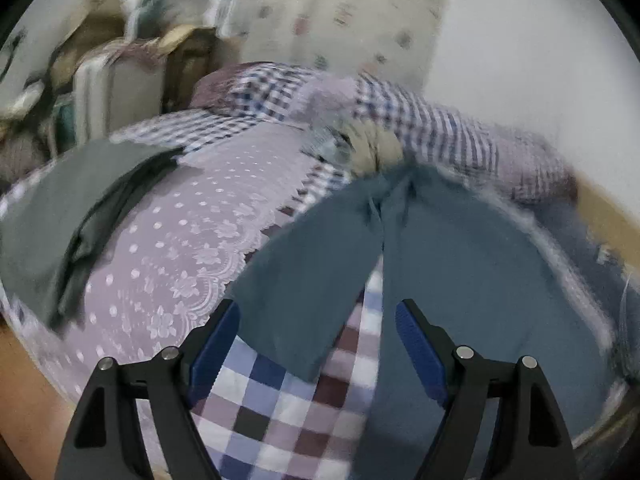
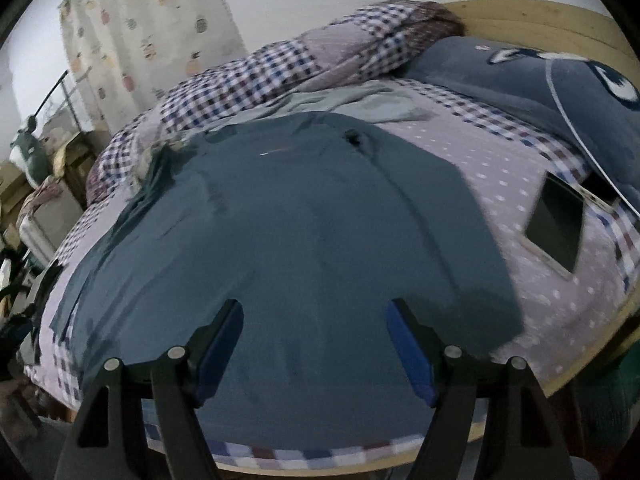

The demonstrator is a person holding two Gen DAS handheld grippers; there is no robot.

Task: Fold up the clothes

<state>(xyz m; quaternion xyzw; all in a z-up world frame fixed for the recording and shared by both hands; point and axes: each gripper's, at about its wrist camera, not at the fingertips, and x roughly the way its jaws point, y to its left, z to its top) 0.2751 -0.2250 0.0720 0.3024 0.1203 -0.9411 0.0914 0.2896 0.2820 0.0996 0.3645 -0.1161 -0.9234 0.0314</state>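
**Trousers spread flat, both grippers wide and empty**

Trousers (image 2: pixel 280 220) lie flat on the bed (image 2: pixel 540 312), waist far from us, legs running back toward our grippers, so the long axis points straight along our fingers. In the left wrist view the two legs part just ahead of our left gripper (image 1: pixel 318 344), which hangs spread wide with nothing held; the nearer hem reaches between its fingers. Our right gripper (image 2: pixel 314 340) is likewise fully apart and empty, over the broad cloth near the foot edge.

We judge each gripper sits nearest its own leg. Room is good to the left, up to a grey garment (image 1: pixel 60 216). To the right a tablet (image 2: pixel 556 224) lies close beside the cloth; we should keep clear of it.
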